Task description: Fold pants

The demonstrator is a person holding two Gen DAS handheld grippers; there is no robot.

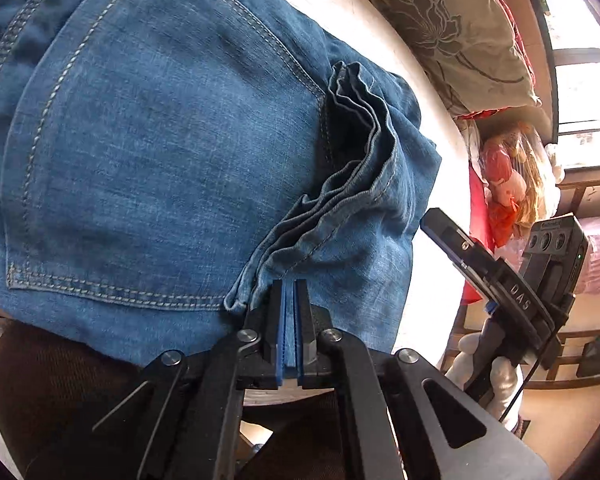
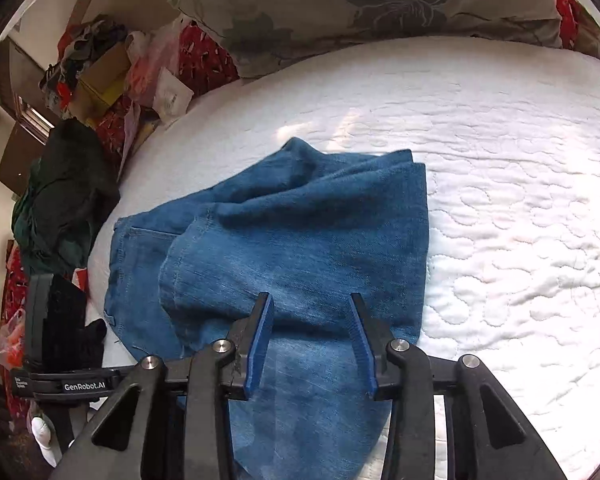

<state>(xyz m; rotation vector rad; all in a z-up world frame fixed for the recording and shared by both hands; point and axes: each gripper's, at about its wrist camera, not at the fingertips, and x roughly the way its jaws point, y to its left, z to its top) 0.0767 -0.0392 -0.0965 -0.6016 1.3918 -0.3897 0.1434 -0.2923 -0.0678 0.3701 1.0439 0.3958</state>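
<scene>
Blue jeans (image 2: 300,232) lie folded on a white quilted bed (image 2: 500,200), one leg laid across the seat and a back pocket showing at the left. In the left wrist view the jeans (image 1: 160,160) fill the frame, with the stitched back pocket and a bunched hem. My left gripper (image 1: 290,286) is shut, blue pads together, its tips right at that hem; no cloth shows between the pads. My right gripper (image 2: 310,308) is open above the near part of the jeans, the denim lying under and between its fingers without being pressed. Each gripper also shows at the edge of the other's view.
A flowered pillow (image 2: 380,0) lies along the bed's far side. Dark green clothes (image 2: 68,192), boxes and bags (image 2: 100,76) crowd the left edge. A plastic bag of red items (image 1: 508,176) sits past the bed. A white-gloved hand (image 1: 496,376) holds the right gripper.
</scene>
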